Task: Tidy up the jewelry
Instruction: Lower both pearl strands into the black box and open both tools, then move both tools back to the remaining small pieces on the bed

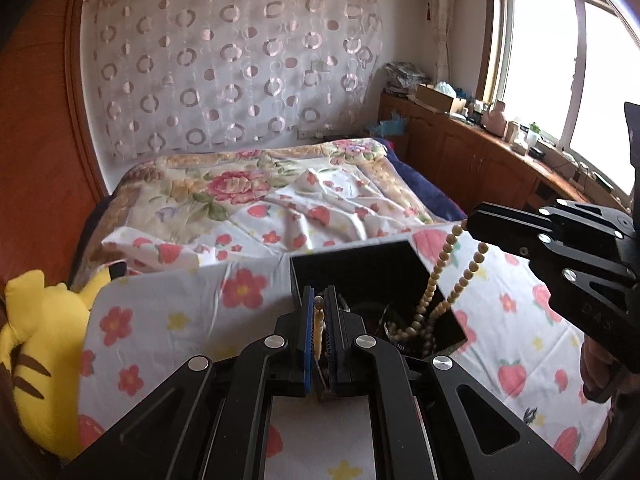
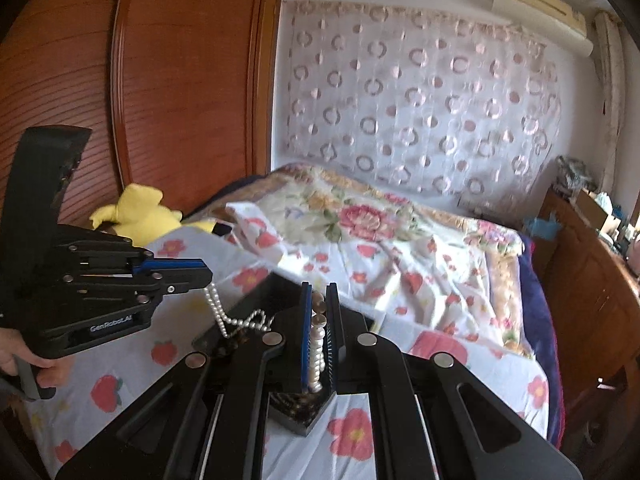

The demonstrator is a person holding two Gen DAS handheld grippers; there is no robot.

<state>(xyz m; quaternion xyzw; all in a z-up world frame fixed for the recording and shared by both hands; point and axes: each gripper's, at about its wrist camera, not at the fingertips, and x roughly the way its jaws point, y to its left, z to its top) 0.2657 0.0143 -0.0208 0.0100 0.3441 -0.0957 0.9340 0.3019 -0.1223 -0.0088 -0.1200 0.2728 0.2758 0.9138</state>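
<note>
Left wrist view shows your floral bed sheet [image 1: 168, 312] carrying the black jewelry box [image 1: 360, 268], which sits directly ahead of and below both grippers. Your right gripper [image 1: 472, 224] is clamped on one end of the bead necklace [image 1: 440, 276], your left gripper [image 1: 318, 320] on the other. The strand's long axis sags between them, its low loop already inside the box. Neither hand is clearly nearer, so you would likely lower both together.
</note>
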